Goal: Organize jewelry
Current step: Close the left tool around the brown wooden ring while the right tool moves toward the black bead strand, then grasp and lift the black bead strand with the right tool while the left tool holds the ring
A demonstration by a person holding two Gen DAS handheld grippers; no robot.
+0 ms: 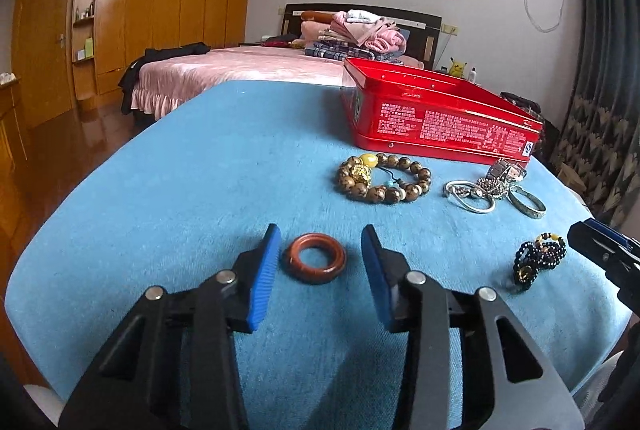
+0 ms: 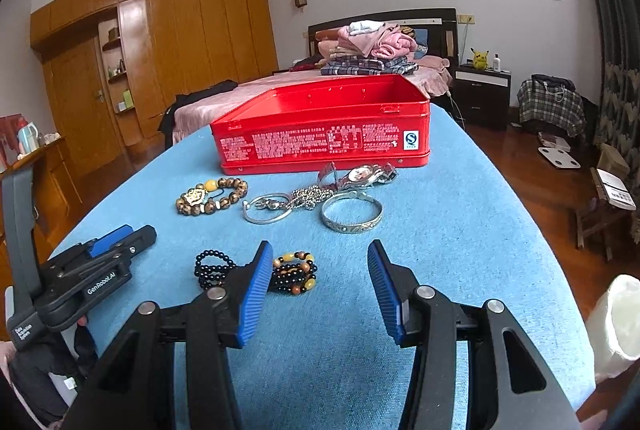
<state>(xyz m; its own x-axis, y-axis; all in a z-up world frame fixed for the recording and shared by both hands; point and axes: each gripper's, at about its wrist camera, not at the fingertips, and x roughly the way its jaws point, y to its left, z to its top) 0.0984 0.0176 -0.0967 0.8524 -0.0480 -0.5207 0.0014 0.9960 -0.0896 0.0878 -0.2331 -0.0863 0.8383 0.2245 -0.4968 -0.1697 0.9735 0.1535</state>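
Note:
A brown wooden ring (image 1: 315, 258) lies flat on the blue cloth (image 1: 192, 170). My left gripper (image 1: 320, 230) is open around it, one blue pad on each side, neither touching. My right gripper (image 2: 319, 246) is open just above a black and amber bead bracelet (image 2: 294, 272), whose left part is hidden behind its left finger. Farther back lie a brown bead bracelet (image 2: 212, 196), a silver bangle (image 2: 352, 216), a thin silver hoop (image 2: 266, 212), a chain and a wristwatch (image 2: 360, 174). An open red tin (image 2: 320, 126) stands behind them.
The cloth-covered table drops off at the left and right, with wooden floor below. A white object (image 2: 618, 326) sits at the table's near right edge. Beyond the table are a pink bed (image 1: 240, 70) with folded clothes and a wooden wardrobe (image 1: 120, 10).

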